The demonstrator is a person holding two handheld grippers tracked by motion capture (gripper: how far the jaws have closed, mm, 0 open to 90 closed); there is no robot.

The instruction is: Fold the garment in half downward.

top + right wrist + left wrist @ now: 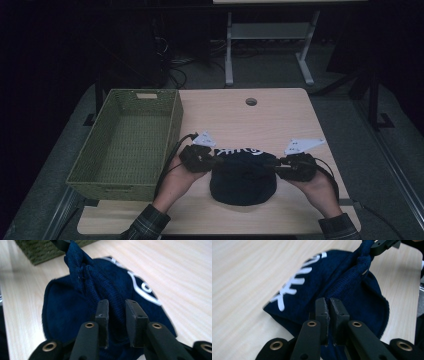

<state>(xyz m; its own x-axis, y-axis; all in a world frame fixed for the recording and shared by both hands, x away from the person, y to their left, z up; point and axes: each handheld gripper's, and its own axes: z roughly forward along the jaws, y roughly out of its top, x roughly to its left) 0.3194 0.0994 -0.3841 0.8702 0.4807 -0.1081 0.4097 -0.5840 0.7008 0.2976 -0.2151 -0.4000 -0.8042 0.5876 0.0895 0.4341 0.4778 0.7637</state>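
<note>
1 navy cloth [243, 180] w/ white lettering, flat-ish on the counter [280, 115], near front edge, just right of 1 green woven basket [127, 142]. 2 grippers on it: left gripper [329, 305] jaws nearly together, pinching a fold of the cloth. right gripper [117, 305] jaws apart w/ a gap, cloth ridge between them, pads not clearly pressing. cloth bunched up between both.

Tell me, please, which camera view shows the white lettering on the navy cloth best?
The left gripper view: the white lettering runs large across the navy cloth. The right gripper view catches it obliquely at the far edge; in the high view it is small and dim.
</note>
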